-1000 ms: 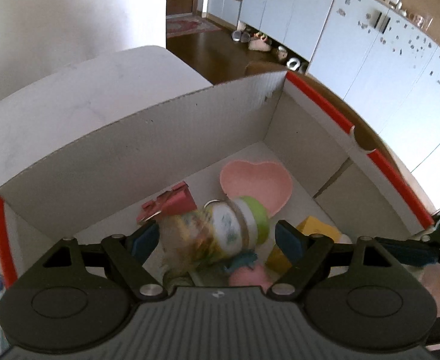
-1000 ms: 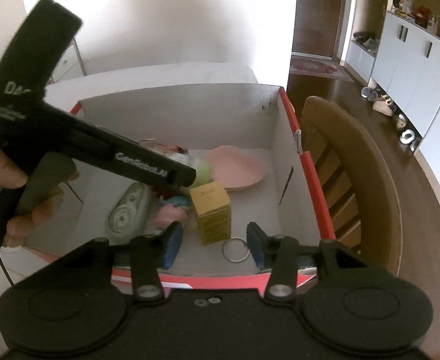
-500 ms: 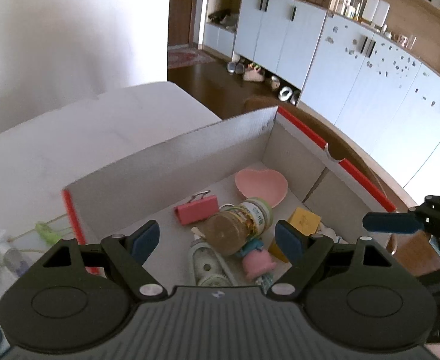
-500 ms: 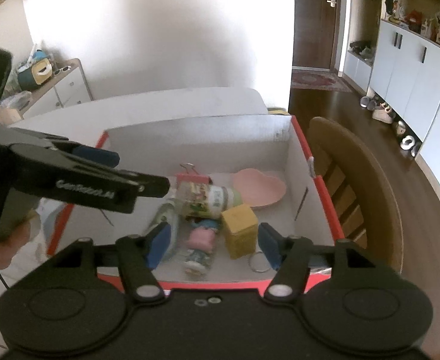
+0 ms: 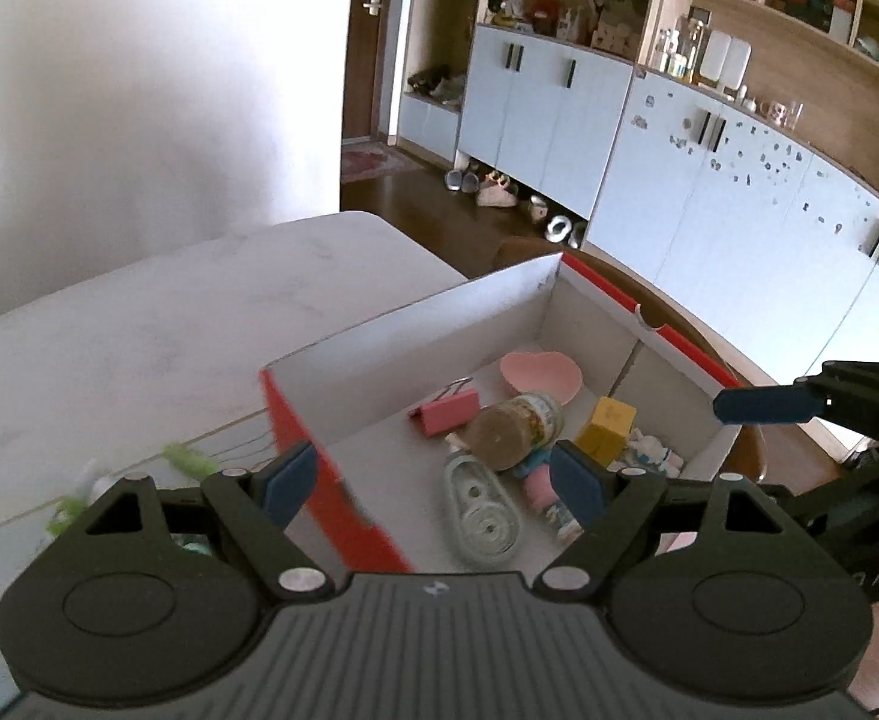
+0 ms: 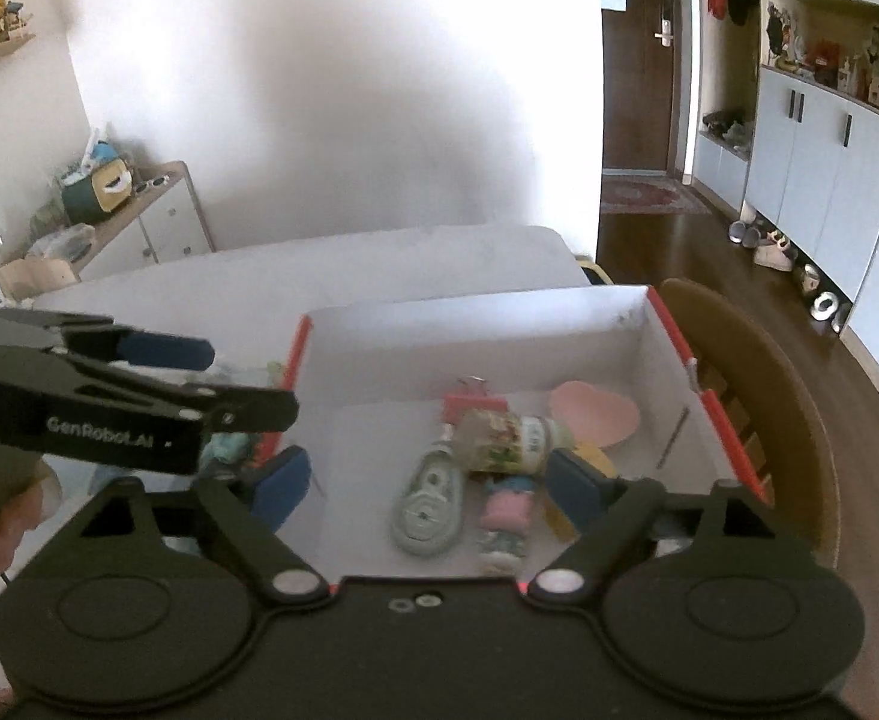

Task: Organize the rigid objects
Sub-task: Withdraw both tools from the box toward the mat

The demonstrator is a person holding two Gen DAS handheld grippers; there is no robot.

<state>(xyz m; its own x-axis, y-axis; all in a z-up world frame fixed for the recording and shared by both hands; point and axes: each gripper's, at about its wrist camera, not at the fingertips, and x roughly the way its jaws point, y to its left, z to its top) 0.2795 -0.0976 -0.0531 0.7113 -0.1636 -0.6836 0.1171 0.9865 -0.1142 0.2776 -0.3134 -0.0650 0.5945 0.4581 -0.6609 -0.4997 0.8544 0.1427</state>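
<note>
"GenRobot.AI" in white on the left hand-held gripper (image 6: 246, 381), letters "AS" on the right hand-held gripper (image 5: 763, 405)

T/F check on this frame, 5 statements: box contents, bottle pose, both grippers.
1. The bottle stands upright in the box. False: it lies on its side, across other items.
2. The pink heart dish is inside the box. True.
3. The left gripper holds the pink binder clip. False: its jaws are wide apart and empty; the clip lies on the box floor.
4. The right gripper grips nothing. True: its jaws are opening, with nothing pressed between them.
5. The yellow cube sits on the table outside the box. False: it is in the box, near the bottle.
</note>
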